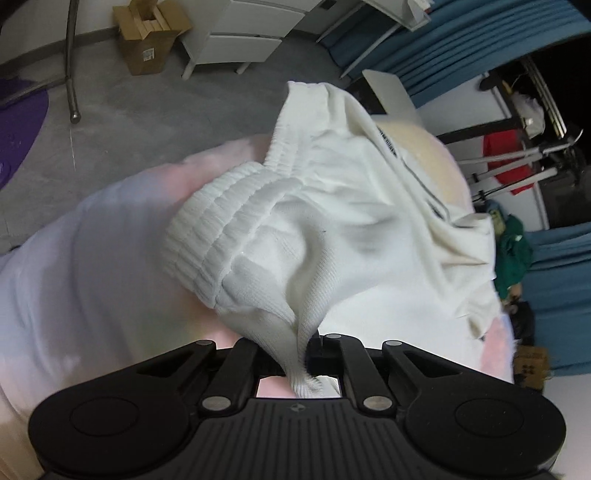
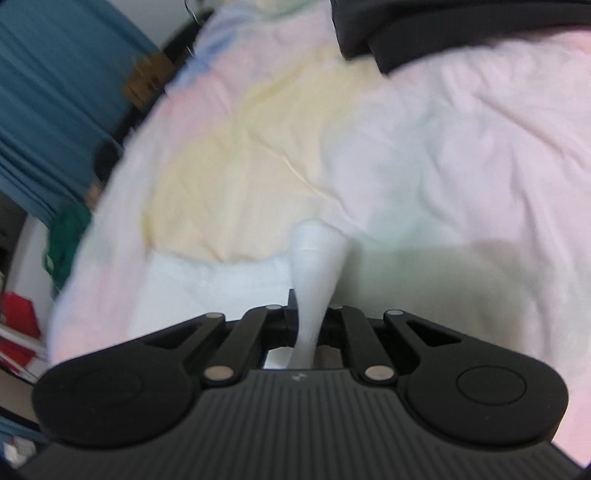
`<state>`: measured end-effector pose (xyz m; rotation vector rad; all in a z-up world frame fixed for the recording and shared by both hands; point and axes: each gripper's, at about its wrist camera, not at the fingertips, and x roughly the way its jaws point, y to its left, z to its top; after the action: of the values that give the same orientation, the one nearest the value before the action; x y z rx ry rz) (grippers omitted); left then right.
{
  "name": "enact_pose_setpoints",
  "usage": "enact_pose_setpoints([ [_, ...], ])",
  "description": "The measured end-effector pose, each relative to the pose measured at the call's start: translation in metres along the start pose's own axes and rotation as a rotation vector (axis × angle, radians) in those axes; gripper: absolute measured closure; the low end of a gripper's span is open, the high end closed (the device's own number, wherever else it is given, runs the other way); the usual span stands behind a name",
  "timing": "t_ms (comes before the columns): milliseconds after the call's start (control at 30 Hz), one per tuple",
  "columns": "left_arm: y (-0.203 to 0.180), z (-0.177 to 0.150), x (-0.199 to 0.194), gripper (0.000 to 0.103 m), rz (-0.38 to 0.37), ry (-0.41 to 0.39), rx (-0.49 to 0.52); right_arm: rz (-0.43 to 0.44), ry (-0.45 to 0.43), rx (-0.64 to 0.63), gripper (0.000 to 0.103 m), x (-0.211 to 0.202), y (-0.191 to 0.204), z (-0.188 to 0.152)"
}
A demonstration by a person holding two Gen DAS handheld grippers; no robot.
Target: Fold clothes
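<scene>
The white knit garment point(image 1: 325, 206) is soft and ribbed, with a thick elasticated band bunched in folds at its left side and a dark-lettered strip running along its right part. It hangs crumpled and drawn into a narrow twist where it is gripped. In the right wrist view only a blurred white tail of it point(image 2: 314, 280) shows, with more white cloth spread flat to its left.

It sits over a bed sheet point(image 1: 92, 258) washed in pale pink, yellow and lilac, wrinkled across its width. Beyond the bed lies a grey floor point(image 1: 147, 118), with a cardboard box point(image 1: 147, 37) and a white drawer unit point(image 1: 240, 33) against the far wall, blue curtains point(image 1: 443, 40) to the right, and a red cloth point(image 1: 506, 158) on a rack.

The left tongs point(image 1: 306, 354) are pressed together on a gathered edge of the garment, whose frayed end pokes back between them. The right tongs point(image 2: 310, 325) are likewise pinching a rolled strip of it, which rises straight ahead of them over the sheet point(image 2: 443, 147). A dark gripper body point(image 2: 443, 33) shows at the top of the right wrist view.
</scene>
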<state>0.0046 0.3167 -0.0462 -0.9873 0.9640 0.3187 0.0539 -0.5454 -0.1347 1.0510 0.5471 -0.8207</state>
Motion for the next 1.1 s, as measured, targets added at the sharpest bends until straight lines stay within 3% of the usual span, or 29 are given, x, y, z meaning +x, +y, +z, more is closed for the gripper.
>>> enact_pose_setpoints([
  [133, -0.002, -0.002, 0.0, 0.093, 0.007, 0.005, 0.038, -0.01, 0.02, -0.01, 0.096, 0.005, 0.0, -0.002],
  [267, -0.007, -0.007, -0.005, 0.073, 0.037, 0.028, 0.127, -0.029, -0.022, 0.01, 0.085, -0.005, 0.003, 0.001],
  [300, -0.011, -0.009, -0.007, 0.068, 0.043, 0.022, 0.147, -0.034, -0.036, 0.009, 0.079, -0.008, 0.004, 0.002],
  [367, -0.018, -0.014, -0.015, 0.044, 0.048, 0.005, 0.197, -0.034, -0.057, -0.002, 0.061, -0.012, 0.008, 0.004],
  [433, -0.026, -0.02, -0.026, 0.036, 0.064, -0.021, 0.261, -0.027, -0.086, -0.016, 0.032, -0.02, 0.013, 0.003],
  [467, -0.03, -0.024, -0.032, 0.03, 0.072, -0.038, 0.289, -0.023, -0.1, -0.022, 0.029, -0.024, 0.016, 0.003],
  [533, -0.038, -0.033, -0.043, 0.021, 0.083, -0.084, 0.334, -0.021, -0.141, -0.04, 0.029, -0.035, 0.022, 0.003],
  [667, -0.065, -0.052, -0.057, 0.019, 0.129, -0.208, 0.458, 0.036, -0.25, -0.085, 0.029, -0.065, 0.041, 0.001],
  [867, -0.124, -0.091, -0.062, 0.015, 0.067, -0.36, 0.647, 0.158, -0.342, -0.325, 0.029, -0.108, 0.092, -0.03],
  [1100, -0.188, -0.144, -0.032, 0.013, -0.013, -0.408, 0.86, 0.441, -0.323, -0.579, 0.029, -0.153, 0.138, -0.096],
])
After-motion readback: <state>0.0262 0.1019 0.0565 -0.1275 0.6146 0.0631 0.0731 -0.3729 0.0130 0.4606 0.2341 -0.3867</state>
